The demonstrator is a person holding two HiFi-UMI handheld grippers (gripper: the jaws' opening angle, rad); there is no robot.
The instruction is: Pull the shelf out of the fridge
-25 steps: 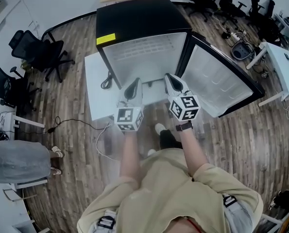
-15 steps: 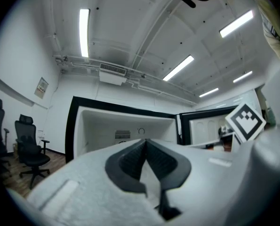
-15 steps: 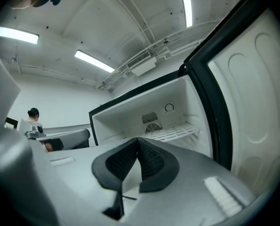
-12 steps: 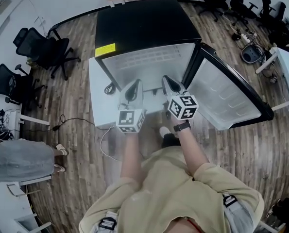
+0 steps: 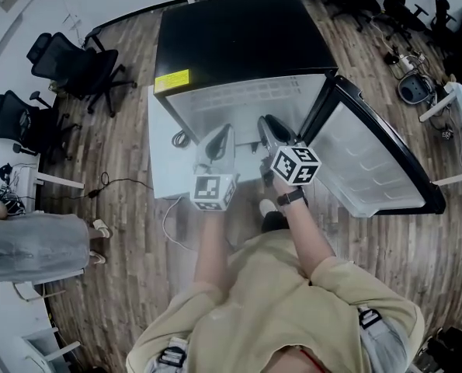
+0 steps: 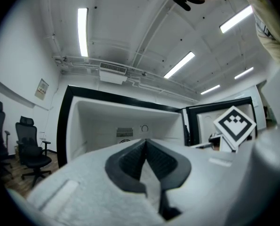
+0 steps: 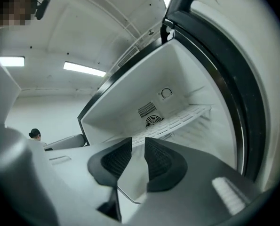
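Observation:
A black mini fridge stands open, its door swung out to the right. Inside its white cavity, a white wire shelf lies across the lower part, under the fan grille. My left gripper is held at the cavity's front, and its jaws are shut with nothing in them. My right gripper is beside it near the door hinge. Its jaws are opening, a narrow gap shows between the pads, and nothing is in it. The shelf lies just beyond them.
The fridge sits on a white base on a wood floor. Black office chairs stand at the left, with more at the far right. A cable trails across the floor. Part of a person shows at the left edge.
Both grippers have moved forward to the fridge opening, and the fridge sits closer and more central in the head view.

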